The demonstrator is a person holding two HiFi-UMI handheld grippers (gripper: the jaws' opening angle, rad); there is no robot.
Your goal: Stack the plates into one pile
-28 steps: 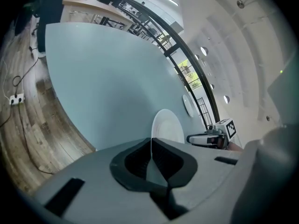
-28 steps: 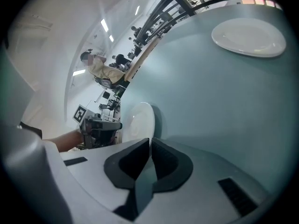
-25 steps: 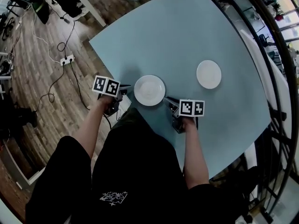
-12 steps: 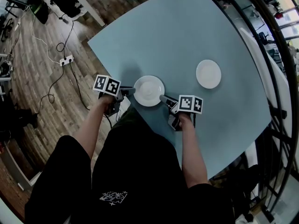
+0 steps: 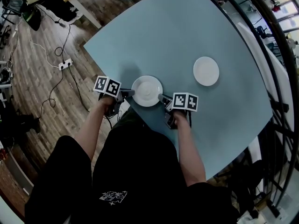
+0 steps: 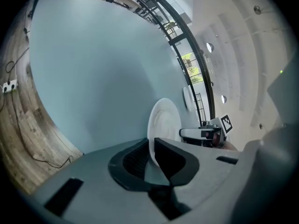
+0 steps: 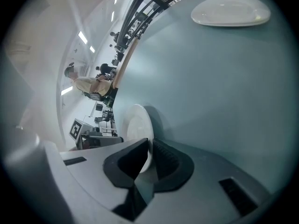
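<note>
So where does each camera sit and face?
Head view: on the head, steeply down at the round pale-blue table, both forearms.
Left gripper view: on left gripper, along its jaws, just closed on the near round white plate's rim.
Right gripper view: on right gripper, jaws just closed on the opposite rim.
All three share that plate.

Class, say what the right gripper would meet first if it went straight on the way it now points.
The near plate: the right gripper already has its rim between its jaws, which have just been closing. Beyond the plate, probably the left gripper on its far rim.
</note>
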